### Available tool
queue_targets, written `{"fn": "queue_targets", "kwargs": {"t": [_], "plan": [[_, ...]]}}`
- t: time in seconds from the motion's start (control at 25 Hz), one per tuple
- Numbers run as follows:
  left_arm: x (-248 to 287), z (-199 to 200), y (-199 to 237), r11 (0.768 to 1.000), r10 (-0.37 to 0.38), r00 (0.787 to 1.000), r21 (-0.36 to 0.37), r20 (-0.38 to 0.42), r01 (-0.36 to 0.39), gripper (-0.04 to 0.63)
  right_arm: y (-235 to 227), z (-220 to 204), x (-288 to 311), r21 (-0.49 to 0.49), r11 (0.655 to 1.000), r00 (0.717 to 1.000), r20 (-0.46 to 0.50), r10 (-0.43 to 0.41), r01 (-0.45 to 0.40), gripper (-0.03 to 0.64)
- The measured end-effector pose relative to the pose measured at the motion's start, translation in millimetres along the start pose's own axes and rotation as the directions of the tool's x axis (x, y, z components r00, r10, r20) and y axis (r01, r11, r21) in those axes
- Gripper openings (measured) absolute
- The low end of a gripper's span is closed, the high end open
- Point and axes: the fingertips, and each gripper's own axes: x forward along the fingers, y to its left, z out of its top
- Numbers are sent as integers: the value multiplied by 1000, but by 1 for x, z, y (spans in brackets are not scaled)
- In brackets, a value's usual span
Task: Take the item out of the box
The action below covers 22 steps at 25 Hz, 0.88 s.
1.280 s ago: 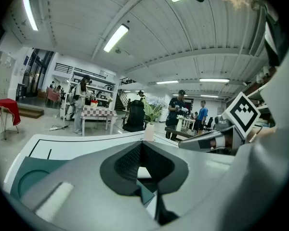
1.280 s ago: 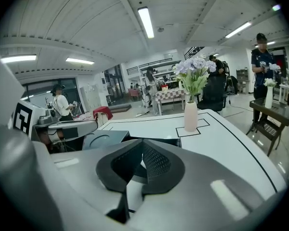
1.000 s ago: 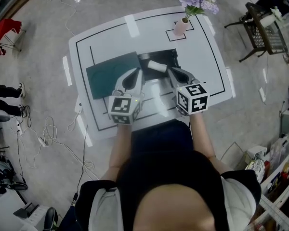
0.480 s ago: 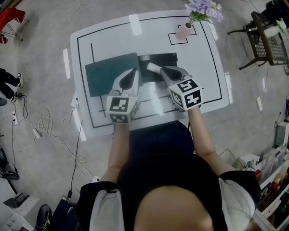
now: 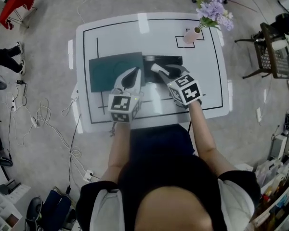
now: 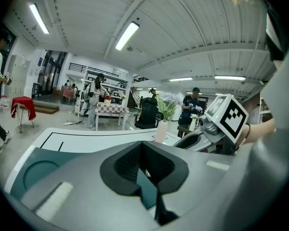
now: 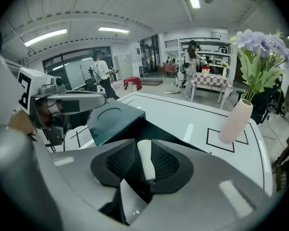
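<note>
**Item still in the box, claw open round it**

The right gripper (image 5: 163, 71) has just been opening its jaws. They stand apart on either side of the white, roll-shaped item (image 7: 145, 159), and the pads do not press on it. The item lies in the black box (image 5: 172, 60). The left gripper (image 5: 131, 78) looks closed on the edge of the teal lid (image 5: 106, 71), which lies open beside the box. As I judge it, the opening and the reach are done. The grasp, the lift and setting the item on the table (image 5: 202, 81) are left.
</note>
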Motion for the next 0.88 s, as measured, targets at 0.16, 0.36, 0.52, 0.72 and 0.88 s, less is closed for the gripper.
{"fn": "queue_targets", "kwargs": {"t": [0.16,0.36,0.52,0.72,0.88], "plan": [[1,-1,4,1000,16,1000,-4,-1,-16,9,-1,-7,11,-44,999,998,-52,19,-21,133],[2,-3,6,1000,27,1000,-8,-12,-27,9,-6,-14,26,-93,995,995,-96,22,-31,158],[4,-4,6,999,37,999,-15,-13,-37,9,-8,-23,37,-134,989,988,-148,42,-62,202],[4,-4,11,998,63,998,-21,-6,-63,9,-4,-32,50,-193,976,965,-258,48,-100,218],[0,-4,12,996,84,997,-30,2,-83,9,-5,-45,60,-249,962,938,-346,20,-112,219]]}}
